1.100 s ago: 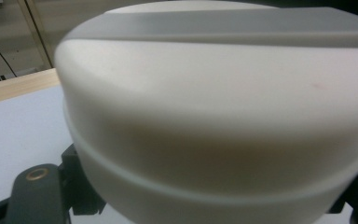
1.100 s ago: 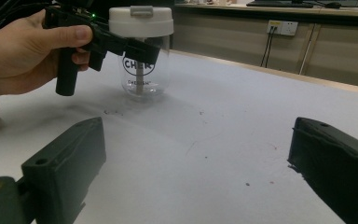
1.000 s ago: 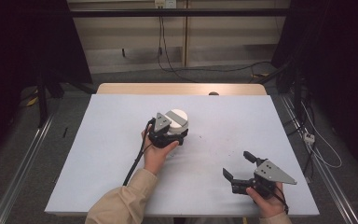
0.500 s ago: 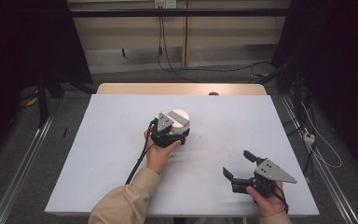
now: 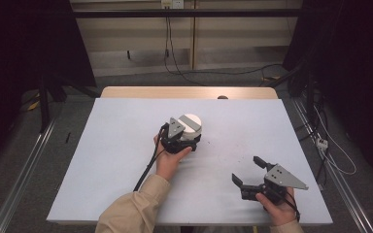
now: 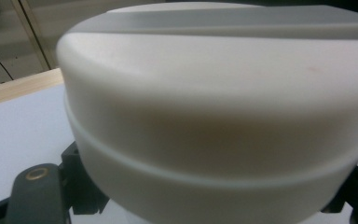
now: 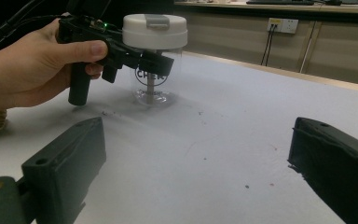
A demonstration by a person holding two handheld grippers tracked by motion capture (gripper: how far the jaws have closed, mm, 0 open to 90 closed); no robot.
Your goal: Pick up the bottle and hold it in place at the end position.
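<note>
- White-lidded clear jar (image 5: 190, 127) stands upright on the pale table (image 5: 116, 145), a little toward twelve o'clock from the table's centre.
- Left tongs (image 5: 184, 141) meet the jar from its seven o'clock side; in the right gripper view the left tongs (image 7: 154, 60) sit clamped on the jar (image 7: 154, 70) just under its lid (image 7: 154, 30).
- Right tongs (image 5: 246, 171) rest near the table's five o'clock corner, jaws spread wide apart with nothing between them, well apart from the jar.
- Judged step: the grip on the jar is made; either a lift or a steadying hold for opening seems next.
- Next move probably calls for a level, steady lift so the jar stays upright, or for the right tongs to come over to the lid.
- Hard to make out: the left gripper view is crowded by the blurred lid (image 6: 214, 93), so the pad contact is hidden there; the print on the glass is partly covered; something small inside the jar is unclear.
</note>
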